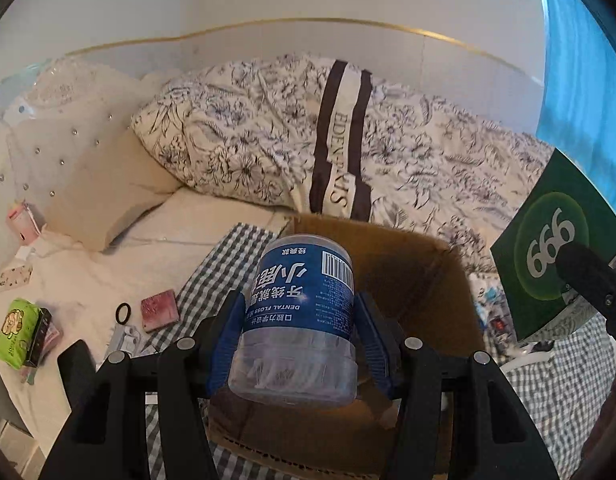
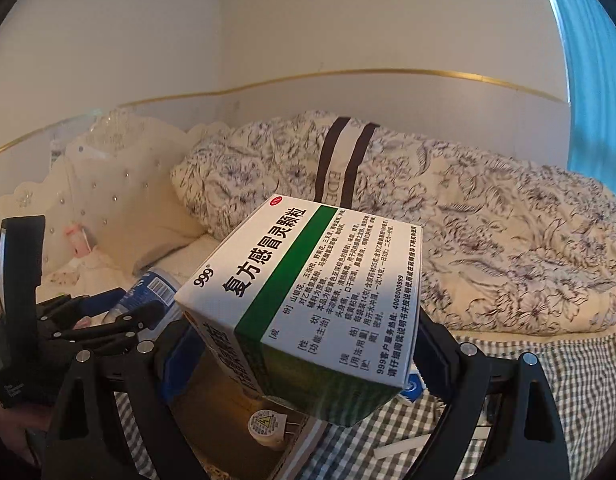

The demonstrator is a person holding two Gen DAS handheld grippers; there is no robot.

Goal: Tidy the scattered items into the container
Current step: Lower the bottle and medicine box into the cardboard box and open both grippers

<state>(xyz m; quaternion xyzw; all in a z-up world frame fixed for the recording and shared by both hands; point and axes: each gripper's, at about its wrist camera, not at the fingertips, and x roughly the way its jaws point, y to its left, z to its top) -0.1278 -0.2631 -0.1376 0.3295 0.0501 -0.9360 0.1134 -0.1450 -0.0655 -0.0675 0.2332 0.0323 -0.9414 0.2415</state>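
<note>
left gripper [image 1: 300,332]: blue fingers [image 1: 232,332] about half open, pressed on both sides of a dental floss jar [image 1: 298,312], held label upside down over the open cardboard box [image 1: 419,280] on the bed. right gripper [image 2: 296,354]: fingers spread wide, clamped across a green-and-white medicine box [image 2: 308,300], also hanging above the cardboard box; a small round plug-in device [image 2: 266,426] already lies inside it.

jar: clear plastic, smooth wall, looks light and mostly empty; likely slippery and a bit springy under squeeze. the grip across the middle of its wall suits it. medicine box: thin card, light, would dent if pinched hard; taken across its short faces near one end, it tilts.

still scattered on the bed at left: green tissue pack [image 1: 16,326], pink square item [image 1: 160,310], black hair tie [image 1: 123,313]. all small, soft or flat; the hair tie needs a pinch on its edge.

judgement: both items ready to be let go into the cardboard box.
</note>
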